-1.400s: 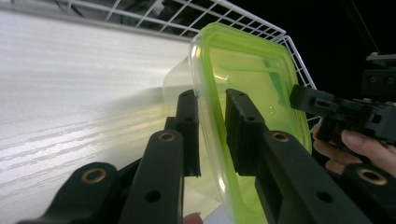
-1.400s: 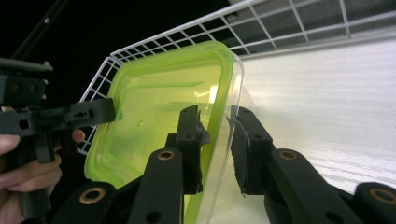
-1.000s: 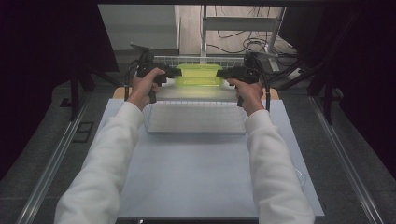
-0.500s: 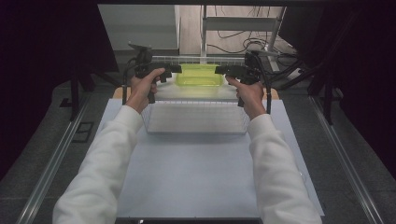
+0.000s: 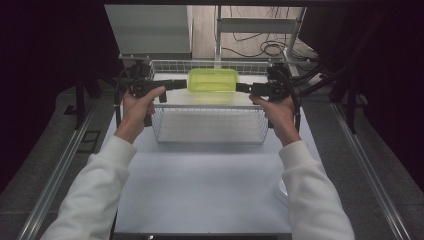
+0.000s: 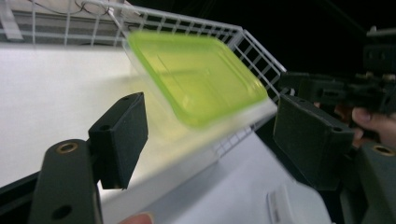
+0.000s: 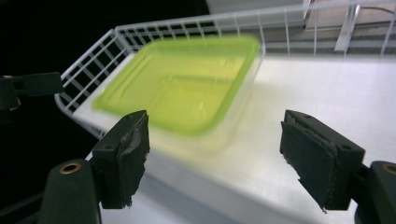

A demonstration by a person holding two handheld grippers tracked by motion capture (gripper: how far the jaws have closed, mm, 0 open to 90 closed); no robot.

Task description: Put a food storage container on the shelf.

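From the high view, a person with white sleeves holds a tool in each hand at a white table. A white wire basket sits on the far part of the table. A clear box with a green lid sits in the back part of the basket, up against its far wire wall. The left gripper points at the box from the left side. The right gripper points at it from the right side. Each tip is just beside an end of the box. From up here it is hard to tell if the tips touch it.

In the left gripper view, the two black jaws stand wide apart and have just been opening. Nothing is between them. The box with the green lid looks blurry and sits a little way ahead, tilted in the picture. The basket's wire wall runs behind it. The other tool and some fingers show at the right edge.

In the right gripper view, the black jaws are also wide apart and have just been opening. They hold nothing. The box lies ahead of them on the white floor of the basket, close to the wire corner.
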